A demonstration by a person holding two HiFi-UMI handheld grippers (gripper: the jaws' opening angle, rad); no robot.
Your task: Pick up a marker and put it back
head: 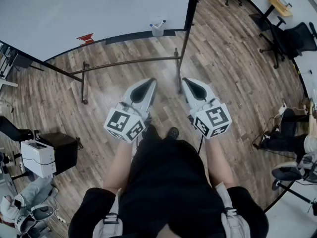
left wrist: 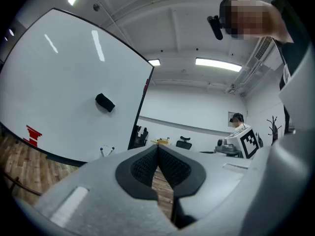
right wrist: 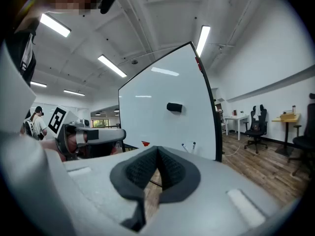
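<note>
The grey left gripper (head: 148, 81) and grey right gripper (head: 188, 81) hang side by side at mid-frame over the wood-plank floor (head: 233, 63). Both claws are clenched, black ribbed pads (left wrist: 145, 167) pressed together and empty. The white, dark-capped markers (head: 157, 25) stand at upper centre, on the big whiteboard's (head: 89, 9) lower edge, well apart from both grippers.

1. The head view looks from high up, almost straight down, at the left claw (head: 150, 82), the right claw (head: 187, 81) and the whiteboard (head: 89, 9) ahead.
2. The left gripper view rides close behind its claw's tips, looking forward and up.
3. The right gripper view does the same.
4. All three see the whiteboard.
</note>
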